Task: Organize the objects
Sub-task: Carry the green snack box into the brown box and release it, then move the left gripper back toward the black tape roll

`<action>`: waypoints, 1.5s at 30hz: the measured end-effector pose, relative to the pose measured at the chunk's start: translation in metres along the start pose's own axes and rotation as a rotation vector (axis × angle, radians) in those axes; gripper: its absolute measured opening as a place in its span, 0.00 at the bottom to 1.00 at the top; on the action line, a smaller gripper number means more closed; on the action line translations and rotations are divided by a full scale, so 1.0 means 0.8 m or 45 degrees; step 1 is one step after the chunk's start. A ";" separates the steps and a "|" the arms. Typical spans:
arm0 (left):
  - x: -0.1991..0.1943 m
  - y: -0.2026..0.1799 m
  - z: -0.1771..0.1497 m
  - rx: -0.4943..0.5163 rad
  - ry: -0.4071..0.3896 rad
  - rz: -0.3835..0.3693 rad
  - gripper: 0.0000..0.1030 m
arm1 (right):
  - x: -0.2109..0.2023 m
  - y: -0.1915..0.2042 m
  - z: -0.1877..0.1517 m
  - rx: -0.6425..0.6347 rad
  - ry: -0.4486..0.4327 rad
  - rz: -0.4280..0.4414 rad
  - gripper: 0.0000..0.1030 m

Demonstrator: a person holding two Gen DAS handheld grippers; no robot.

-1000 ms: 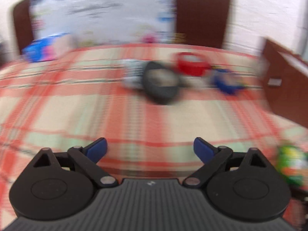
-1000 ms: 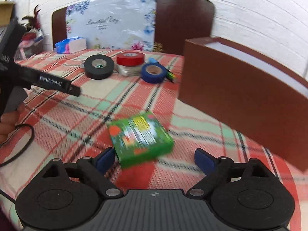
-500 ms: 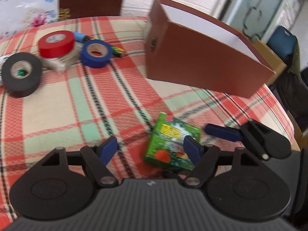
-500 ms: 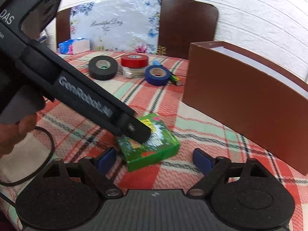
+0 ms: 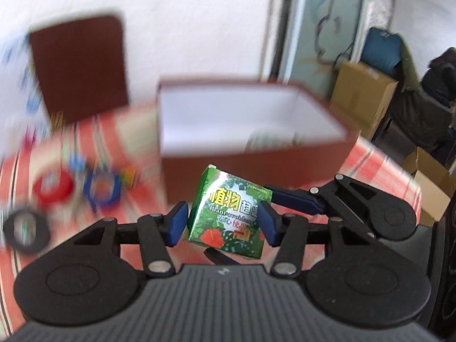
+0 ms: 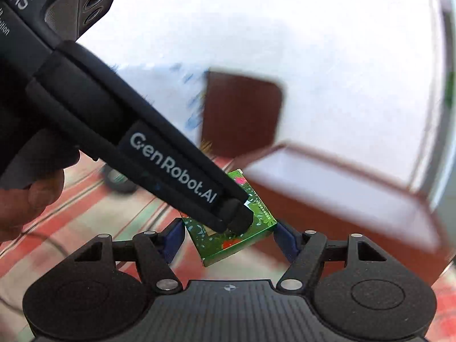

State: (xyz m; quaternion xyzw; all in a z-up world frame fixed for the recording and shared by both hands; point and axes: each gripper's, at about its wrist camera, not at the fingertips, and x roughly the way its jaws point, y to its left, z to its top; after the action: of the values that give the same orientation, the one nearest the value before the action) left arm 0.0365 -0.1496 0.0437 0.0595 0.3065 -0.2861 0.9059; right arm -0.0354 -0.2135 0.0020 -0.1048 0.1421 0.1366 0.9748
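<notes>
A small green box (image 5: 228, 213) with a red flower and yellow print is held up off the table between both grippers. My left gripper (image 5: 223, 225) is shut on its sides. My right gripper (image 6: 228, 235) is also closed on the same green box (image 6: 216, 245), with the left gripper's body (image 6: 128, 131) crossing in front of it. The right gripper's fingers (image 5: 296, 198) show beside the box in the left wrist view. Behind stands an open brown box with a white inside (image 5: 250, 119).
On the plaid tablecloth (image 5: 136, 131) at left lie a red tape roll (image 5: 52, 189), a blue tape roll (image 5: 101, 189) and a black tape roll (image 5: 24, 228). A brown chair back (image 5: 78, 65) stands behind. Cardboard boxes (image 5: 362, 99) sit at the right on the floor.
Both grippers have closed on the green box and lifted it off the table toward the open brown box. Both views have tilted upward.
</notes>
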 end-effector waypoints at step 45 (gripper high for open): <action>0.054 0.022 0.037 -0.061 -0.077 0.094 0.62 | 0.015 -0.060 0.012 0.322 0.031 -0.373 0.74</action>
State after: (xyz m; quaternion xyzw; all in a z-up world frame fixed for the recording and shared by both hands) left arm 0.0896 -0.1637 0.0410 0.0403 0.2833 -0.2469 0.9258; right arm -0.0074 -0.2538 0.0150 -0.0025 0.1533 -0.0271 0.9878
